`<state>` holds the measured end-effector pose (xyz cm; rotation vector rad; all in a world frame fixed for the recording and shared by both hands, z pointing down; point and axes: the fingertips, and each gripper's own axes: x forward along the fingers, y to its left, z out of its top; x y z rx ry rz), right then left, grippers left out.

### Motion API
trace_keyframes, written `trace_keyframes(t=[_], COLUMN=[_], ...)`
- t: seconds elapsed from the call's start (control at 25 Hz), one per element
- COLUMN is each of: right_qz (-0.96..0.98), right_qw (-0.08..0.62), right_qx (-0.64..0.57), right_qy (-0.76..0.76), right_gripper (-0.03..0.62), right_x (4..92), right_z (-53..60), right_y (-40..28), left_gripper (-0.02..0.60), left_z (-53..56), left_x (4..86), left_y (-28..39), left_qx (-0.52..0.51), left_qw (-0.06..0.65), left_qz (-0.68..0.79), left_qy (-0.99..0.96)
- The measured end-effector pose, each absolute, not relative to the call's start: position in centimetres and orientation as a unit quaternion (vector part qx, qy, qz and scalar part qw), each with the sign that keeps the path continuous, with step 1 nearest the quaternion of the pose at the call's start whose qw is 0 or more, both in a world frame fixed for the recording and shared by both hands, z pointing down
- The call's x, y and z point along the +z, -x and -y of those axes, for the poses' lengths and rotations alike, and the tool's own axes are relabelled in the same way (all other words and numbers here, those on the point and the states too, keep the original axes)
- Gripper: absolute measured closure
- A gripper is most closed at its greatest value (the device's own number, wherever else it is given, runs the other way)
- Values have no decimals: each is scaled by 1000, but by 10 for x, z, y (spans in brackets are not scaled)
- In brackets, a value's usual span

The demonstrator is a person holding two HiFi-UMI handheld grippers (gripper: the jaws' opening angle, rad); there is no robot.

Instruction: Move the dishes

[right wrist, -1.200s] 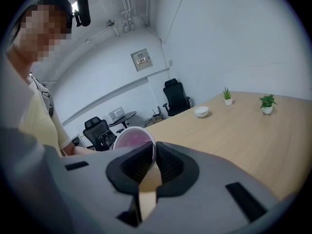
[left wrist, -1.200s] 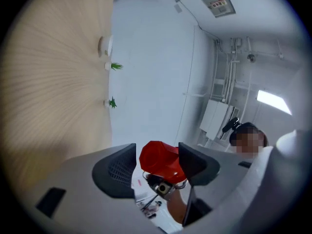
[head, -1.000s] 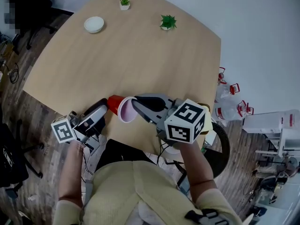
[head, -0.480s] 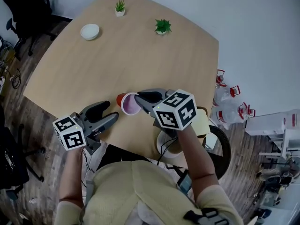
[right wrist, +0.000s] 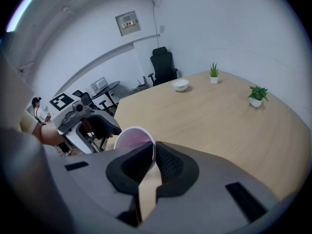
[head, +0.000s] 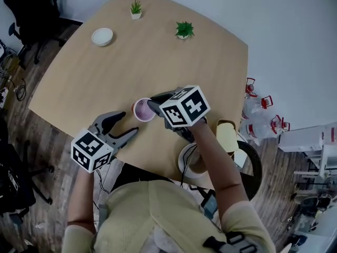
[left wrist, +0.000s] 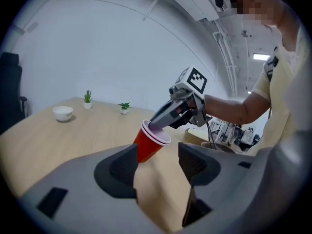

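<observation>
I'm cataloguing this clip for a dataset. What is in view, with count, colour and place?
table: one, light wood, fills the middle of the head view
cup: one, red with a pale inside, tilted over the near part of the table
bowl: one, white, far left of the table
plants: two, green in white pots, along the table's far edge
chair: one, black, on the floor beyond the far left corner
jugs: about three, clear with red handles, on the floor right of the table
left gripper: grey, jaws apart and empty, at the near edge beside the cup
right gripper: grey, jaws pinched on the cup's rim
</observation>
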<state>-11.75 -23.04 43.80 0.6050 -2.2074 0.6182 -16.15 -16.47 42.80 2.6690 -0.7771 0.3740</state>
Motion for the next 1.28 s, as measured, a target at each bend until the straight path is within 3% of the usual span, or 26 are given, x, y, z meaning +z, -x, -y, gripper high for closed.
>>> trace_keyframes(t=[0.56, 0.96, 1.12, 1.28], right_qz=[829, 826, 829, 831], right_qw=[413, 409, 396, 396], right_qx=[304, 310, 320, 309], right_qy=[-223, -235, -231, -240], right_gripper=[557, 554, 502, 491], right_x=[473, 479, 475, 474], right_z=[254, 259, 261, 262], right_y=[139, 157, 163, 162], left_gripper=[324, 324, 324, 324], left_z=[173, 173, 175, 175], left_x=[448, 446, 444, 442], left_y=[157, 159, 162, 162], left_qx=[255, 234, 231, 220], left_qw=[80, 112, 115, 121], left_qz=[307, 313, 319, 324], left_qy=[-913, -914, -912, -912])
